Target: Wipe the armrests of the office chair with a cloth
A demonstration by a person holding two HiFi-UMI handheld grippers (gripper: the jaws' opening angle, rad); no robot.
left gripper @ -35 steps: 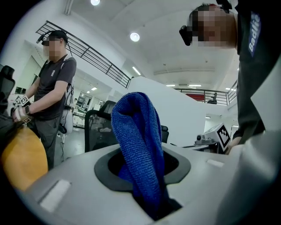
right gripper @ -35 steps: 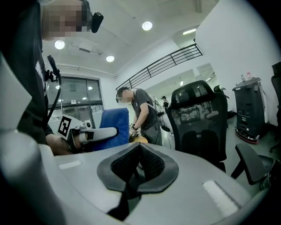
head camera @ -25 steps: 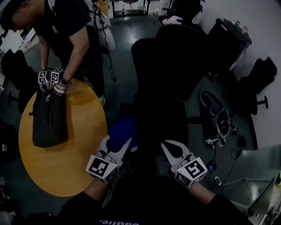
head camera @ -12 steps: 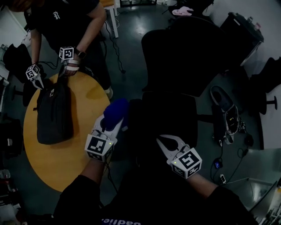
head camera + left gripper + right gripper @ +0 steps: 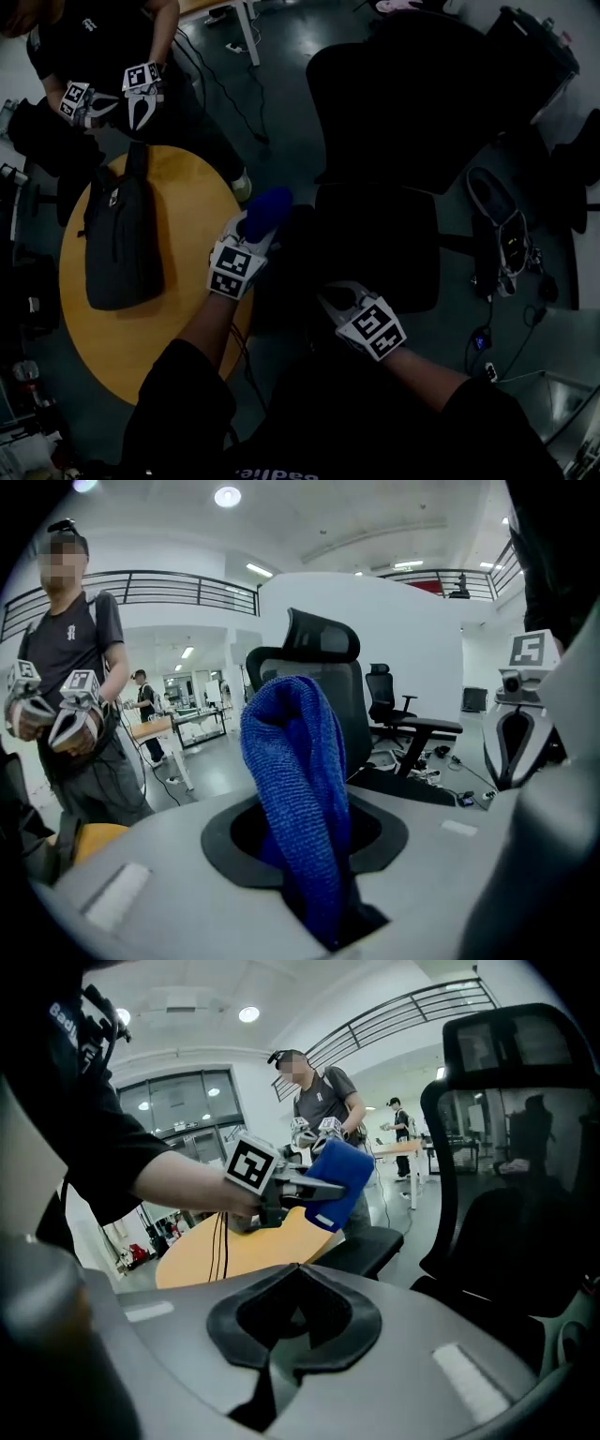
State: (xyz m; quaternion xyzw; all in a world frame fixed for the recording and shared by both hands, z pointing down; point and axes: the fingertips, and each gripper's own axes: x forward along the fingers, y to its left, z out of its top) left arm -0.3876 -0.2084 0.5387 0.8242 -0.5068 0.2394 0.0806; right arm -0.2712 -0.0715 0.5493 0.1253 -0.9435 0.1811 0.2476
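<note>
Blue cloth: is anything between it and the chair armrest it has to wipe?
Nothing visible does. The left hand-held gripper holds the cloth just above the near armrest, with only open air between them in the right gripper view.

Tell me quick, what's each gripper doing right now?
Left gripper: shut on the blue cloth.
Right gripper: shut, nothing between its jaws.
</note>
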